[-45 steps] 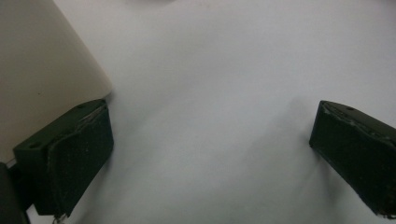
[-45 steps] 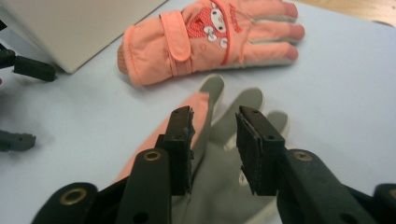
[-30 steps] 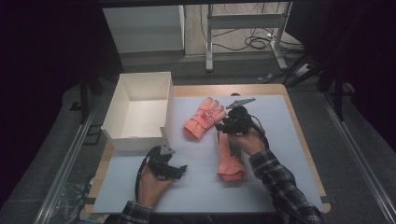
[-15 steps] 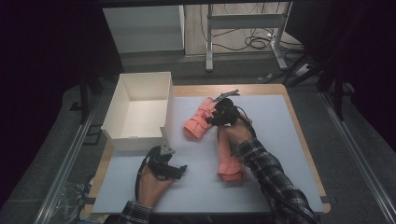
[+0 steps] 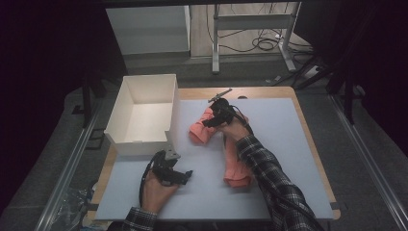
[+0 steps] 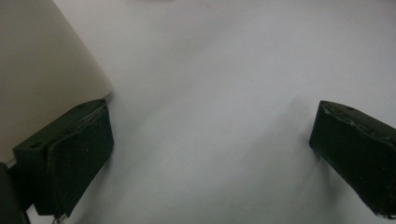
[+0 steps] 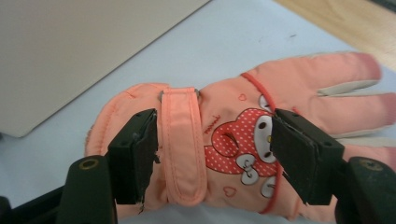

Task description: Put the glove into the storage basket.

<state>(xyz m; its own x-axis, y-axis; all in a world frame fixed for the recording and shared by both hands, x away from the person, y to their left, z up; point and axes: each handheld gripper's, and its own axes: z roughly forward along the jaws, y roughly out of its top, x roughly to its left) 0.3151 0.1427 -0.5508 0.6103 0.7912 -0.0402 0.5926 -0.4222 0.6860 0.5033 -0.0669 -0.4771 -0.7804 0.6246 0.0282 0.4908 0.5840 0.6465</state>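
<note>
Gloves, two, pink: one [image 5: 201,131] lies near the white box [image 5: 142,115], the other [image 5: 234,163] nearer the person, partly under the right forearm. Right gripper [image 5: 208,122] is over the first glove [image 7: 219,140], its jaws just widened and set either side of the wrist strap [image 7: 183,140] without pressing. Left gripper [image 5: 185,175] rests apart, jaws wide, nothing between them. One box stands at the left edge of the pale mat [image 5: 284,144] on a wooden table [image 5: 269,91]; dark room beyond.
</note>
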